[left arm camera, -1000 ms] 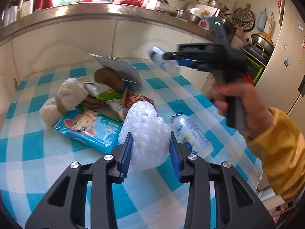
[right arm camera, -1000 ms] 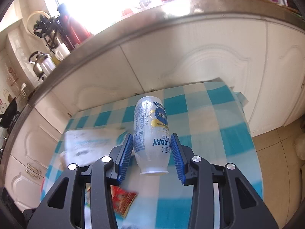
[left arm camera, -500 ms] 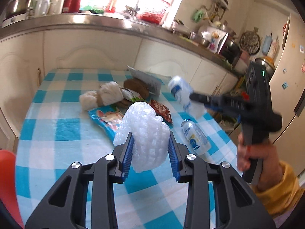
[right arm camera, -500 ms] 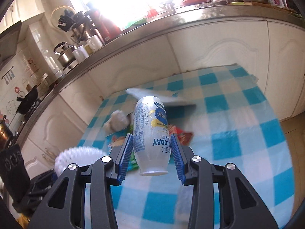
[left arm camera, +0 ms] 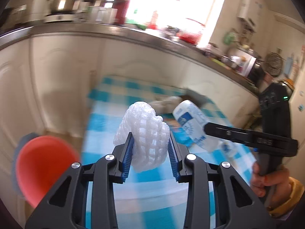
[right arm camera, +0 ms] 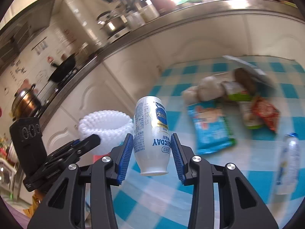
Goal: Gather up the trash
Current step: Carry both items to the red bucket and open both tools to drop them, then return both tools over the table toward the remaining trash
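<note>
My left gripper (left arm camera: 150, 148) is shut on a white foam net (left arm camera: 144, 131) and holds it in the air over the left edge of the blue checked table (left arm camera: 106, 122). My right gripper (right arm camera: 151, 152) is shut on a white plastic bottle (right arm camera: 151, 135), held above the table; it also shows in the left wrist view (left arm camera: 194, 127), to the right of the foam net. A red bin (left arm camera: 43, 168) sits low at the left, beside the table. The foam net also shows in the right wrist view (right arm camera: 104, 127).
On the table lie a blue snack packet (right arm camera: 211, 127), a red wrapper (right arm camera: 265, 112), a green wrapper (right arm camera: 238, 93), crumpled paper (right arm camera: 205, 89) and a second bottle (right arm camera: 287, 162). White cabinets (left arm camera: 63, 76) and a steel counter run behind.
Both grippers have swung left with their loads. The red bin has come well into the left wrist view. The table's trash pile has moved right in both views.
</note>
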The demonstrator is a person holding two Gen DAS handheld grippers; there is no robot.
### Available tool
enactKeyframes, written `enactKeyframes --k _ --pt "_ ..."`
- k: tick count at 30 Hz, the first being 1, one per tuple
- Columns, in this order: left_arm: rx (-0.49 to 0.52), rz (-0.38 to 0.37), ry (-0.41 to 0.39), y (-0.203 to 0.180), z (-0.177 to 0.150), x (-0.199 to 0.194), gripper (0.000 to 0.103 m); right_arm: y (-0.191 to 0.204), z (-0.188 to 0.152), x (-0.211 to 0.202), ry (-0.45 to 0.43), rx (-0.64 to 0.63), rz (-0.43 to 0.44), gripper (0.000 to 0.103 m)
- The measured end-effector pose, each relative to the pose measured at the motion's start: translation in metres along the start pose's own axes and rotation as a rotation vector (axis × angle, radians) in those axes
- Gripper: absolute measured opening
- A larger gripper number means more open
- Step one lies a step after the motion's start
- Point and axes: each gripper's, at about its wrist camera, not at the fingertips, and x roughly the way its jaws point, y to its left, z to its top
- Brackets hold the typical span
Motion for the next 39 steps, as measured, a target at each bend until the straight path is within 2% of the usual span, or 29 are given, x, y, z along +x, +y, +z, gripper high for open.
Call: enactKeyframes --k 7,11,18,20,21,22,23,24,25,26,28,34,36,39 --pt "-0.117 0.263 0.014 0.087 -0.020 -0.020 0.037 0.076 0.010 0.068 0.126 -0.138 0.098 0.042" --pt "-0.195 0.348 0.043 0.129 -0.033 -0.021 0.037 0.111 0.010 0.107 0.195 -0.201 0.130 0.043" --pt "-0.257 0.389 0.085 0.167 -0.046 -0.008 0.038 0.150 0.000 0.161 0.282 -0.272 0.132 0.043" --pt "-0.269 0.395 0.098 0.173 -0.050 -0.004 0.042 0.153 -0.002 0.170 0.295 -0.275 0.127 0.044" --pt "-0.276 0.402 0.102 0.173 -0.052 -0.002 0.043 0.152 -0.002 0.174 0.301 -0.271 0.132 0.045" --pt "-0.283 0.404 0.107 0.175 -0.053 0.001 0.048 0.152 -0.002 0.176 0.298 -0.265 0.135 0.054" --pt "-0.289 0.401 0.110 0.178 -0.056 0.001 0.054 0.151 -0.002 0.174 0.284 -0.257 0.136 0.062" --pt "-0.295 0.398 0.106 0.181 -0.059 0.001 0.060 0.149 -0.002 0.172 0.273 -0.247 0.136 0.065" --pt "-0.303 0.405 0.097 0.181 -0.060 0.000 0.072 0.147 -0.002 0.169 0.263 -0.239 0.136 0.067" --pt "-0.309 0.421 0.083 0.182 -0.061 -0.003 0.076 0.145 -0.002 0.168 0.250 -0.233 0.133 0.072" --pt "-0.305 0.437 0.058 0.182 -0.059 -0.010 0.078 0.138 0.001 0.154 0.207 -0.215 0.109 0.081" --pt "-0.235 0.448 -0.016 0.160 -0.041 -0.033 0.090 0.105 0.008 0.096 0.070 -0.187 0.022 0.088" --pt "-0.182 0.438 -0.037 0.145 -0.033 -0.037 0.095 0.090 0.008 0.072 0.017 -0.177 -0.026 0.088" --pt "-0.120 0.411 -0.058 0.119 -0.022 -0.038 0.096 0.067 0.004 0.038 -0.050 -0.136 -0.085 0.088"
